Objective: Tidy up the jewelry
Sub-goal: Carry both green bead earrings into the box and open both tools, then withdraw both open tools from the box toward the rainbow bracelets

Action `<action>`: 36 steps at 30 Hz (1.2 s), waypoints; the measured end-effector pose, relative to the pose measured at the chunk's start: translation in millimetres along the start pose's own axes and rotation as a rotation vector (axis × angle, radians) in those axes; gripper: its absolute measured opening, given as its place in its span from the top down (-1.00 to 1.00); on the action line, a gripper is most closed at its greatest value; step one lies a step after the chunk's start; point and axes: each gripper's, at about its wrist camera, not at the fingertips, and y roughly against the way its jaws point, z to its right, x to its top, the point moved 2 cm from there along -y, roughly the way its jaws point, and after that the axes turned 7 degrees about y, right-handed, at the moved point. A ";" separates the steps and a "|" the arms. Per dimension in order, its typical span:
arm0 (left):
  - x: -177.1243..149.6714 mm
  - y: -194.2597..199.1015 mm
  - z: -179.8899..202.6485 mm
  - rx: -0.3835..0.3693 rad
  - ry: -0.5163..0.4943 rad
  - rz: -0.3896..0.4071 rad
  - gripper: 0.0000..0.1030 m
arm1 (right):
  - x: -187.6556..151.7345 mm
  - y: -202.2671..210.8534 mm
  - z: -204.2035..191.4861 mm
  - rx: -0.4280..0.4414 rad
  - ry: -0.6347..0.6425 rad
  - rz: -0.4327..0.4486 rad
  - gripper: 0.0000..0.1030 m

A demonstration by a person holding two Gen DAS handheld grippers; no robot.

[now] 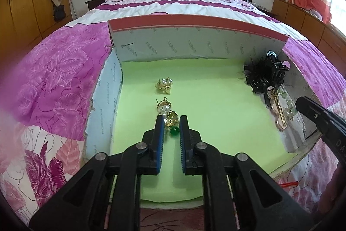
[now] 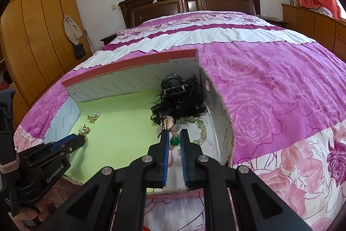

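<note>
Left wrist view first: the left gripper (image 1: 168, 120) has its blue pads nearly together around a gold earring (image 1: 169, 118) with pearls and a green bead, low over the green liner (image 1: 216, 112) of an open box; the pads look to be barely on it or just parting, so whether the grip is firm I cannot tell. Just beyond lies its mate, a second gold and pearl earring (image 1: 164, 84), apart from the first and near the left wall of the box (image 1: 194, 44).

Right wrist view: the right gripper (image 2: 174, 133) is likewise almost closed, its tips set about a strand of pale green and pink beads (image 2: 200, 127) with a darker green bead (image 2: 174, 141) between the pads; the strand lies against the right wall, just in front of a black feathered hair clip (image 2: 175, 92) in the far right corner. All of it sits in the box on a pink flowered bedspread (image 2: 281, 90).

Risks, as I judge them: the earring is small and dangly, so a light pinch could let it slip or swing and land on its mate; the bead strand may snag on the clip's feathers and drag it along; the box rests on soft bedding, so a downward push could tilt it and slide the pieces together.
</note>
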 end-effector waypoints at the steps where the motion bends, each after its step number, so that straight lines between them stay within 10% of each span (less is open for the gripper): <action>1: -0.4 0.3 0.3 0.001 0.001 -0.004 0.86 | -0.4 -0.2 -0.7 0.007 -0.004 0.001 0.69; 9: -0.7 12.6 1.1 -0.029 0.003 0.003 0.63 | 2.1 12.1 -0.7 0.072 -0.039 0.052 0.21; 22: 5.9 68.0 7.7 -0.084 -0.021 0.070 0.59 | 9.8 67.0 0.8 0.159 -0.081 0.154 0.04; 36: -20.9 78.7 8.6 -0.128 -0.025 -0.040 0.56 | -4.0 127.0 8.9 0.161 -0.089 0.137 0.02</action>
